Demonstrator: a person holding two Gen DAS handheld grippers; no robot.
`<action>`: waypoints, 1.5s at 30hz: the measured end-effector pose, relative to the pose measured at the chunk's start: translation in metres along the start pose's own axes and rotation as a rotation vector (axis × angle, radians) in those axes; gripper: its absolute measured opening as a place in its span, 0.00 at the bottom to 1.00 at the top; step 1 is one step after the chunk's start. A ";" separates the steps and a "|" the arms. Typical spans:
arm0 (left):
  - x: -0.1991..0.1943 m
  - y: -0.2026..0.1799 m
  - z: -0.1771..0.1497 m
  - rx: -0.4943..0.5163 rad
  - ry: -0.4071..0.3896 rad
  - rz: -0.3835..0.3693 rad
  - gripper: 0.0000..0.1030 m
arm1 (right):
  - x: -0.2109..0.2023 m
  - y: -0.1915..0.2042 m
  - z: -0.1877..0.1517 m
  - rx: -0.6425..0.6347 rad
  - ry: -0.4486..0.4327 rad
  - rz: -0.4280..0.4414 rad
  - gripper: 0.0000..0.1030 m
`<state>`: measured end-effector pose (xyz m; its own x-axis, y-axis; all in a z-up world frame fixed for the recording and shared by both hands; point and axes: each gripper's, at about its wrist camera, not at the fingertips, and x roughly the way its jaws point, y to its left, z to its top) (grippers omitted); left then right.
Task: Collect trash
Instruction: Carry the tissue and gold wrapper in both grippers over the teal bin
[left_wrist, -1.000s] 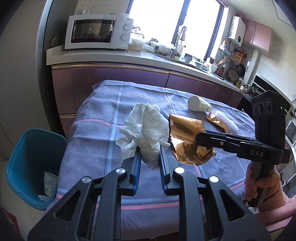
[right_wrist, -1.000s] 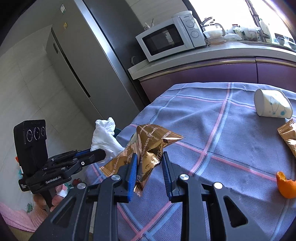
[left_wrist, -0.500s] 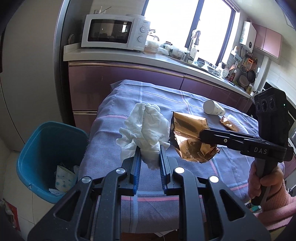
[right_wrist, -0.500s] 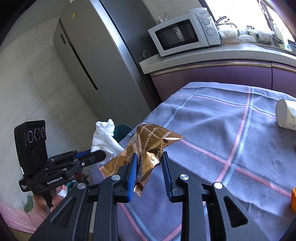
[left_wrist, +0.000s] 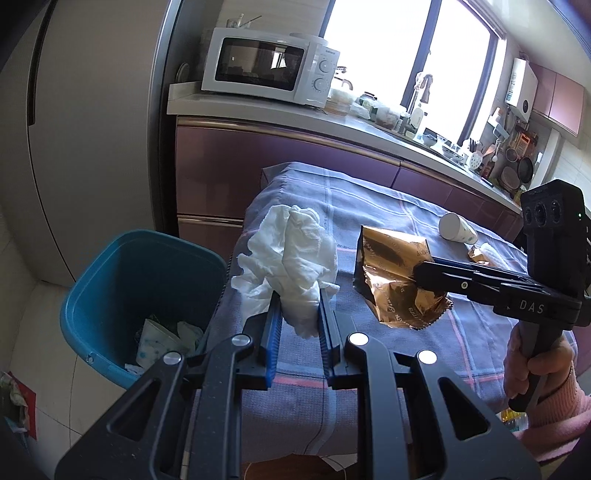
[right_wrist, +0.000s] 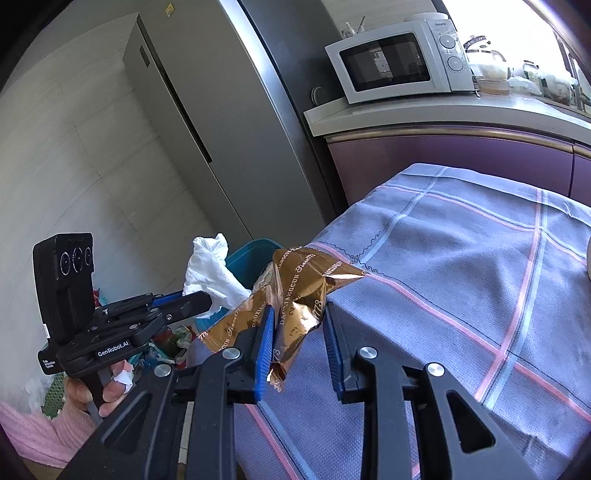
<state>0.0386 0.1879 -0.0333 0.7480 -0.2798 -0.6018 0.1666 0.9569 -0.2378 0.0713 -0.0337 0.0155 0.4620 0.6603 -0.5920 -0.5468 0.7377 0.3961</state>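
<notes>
The crumpled tissue (left_wrist: 291, 258) is white. The snack wrapper (right_wrist: 295, 295) is shiny copper-gold with pale lettering. The bin (left_wrist: 122, 288) is teal-blue. The tablecloth (right_wrist: 461, 266) is grey-lavender, checked with pink and pale blue stripes. The paper cup (left_wrist: 456, 228) lying on it is white with small blue-green marks. Each hand-held gripper is black with blue pads (left_wrist: 271, 332). The microwave (left_wrist: 273, 68) is white with a dark door, the cabinet fronts (left_wrist: 229, 162) purple. The sleeve (left_wrist: 554, 413) is pink.
</notes>
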 end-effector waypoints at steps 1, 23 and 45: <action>-0.001 0.002 0.000 -0.003 -0.001 0.006 0.18 | 0.002 0.002 0.001 -0.004 0.003 0.002 0.24; -0.007 0.046 -0.009 -0.082 -0.005 0.082 0.19 | 0.035 0.034 0.016 -0.069 0.052 0.040 0.24; -0.003 0.070 -0.014 -0.134 0.006 0.137 0.19 | 0.077 0.048 0.029 -0.106 0.116 0.056 0.25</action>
<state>0.0384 0.2544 -0.0587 0.7540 -0.1481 -0.6400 -0.0244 0.9673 -0.2526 0.1009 0.0570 0.0095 0.3482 0.6749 -0.6506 -0.6427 0.6771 0.3584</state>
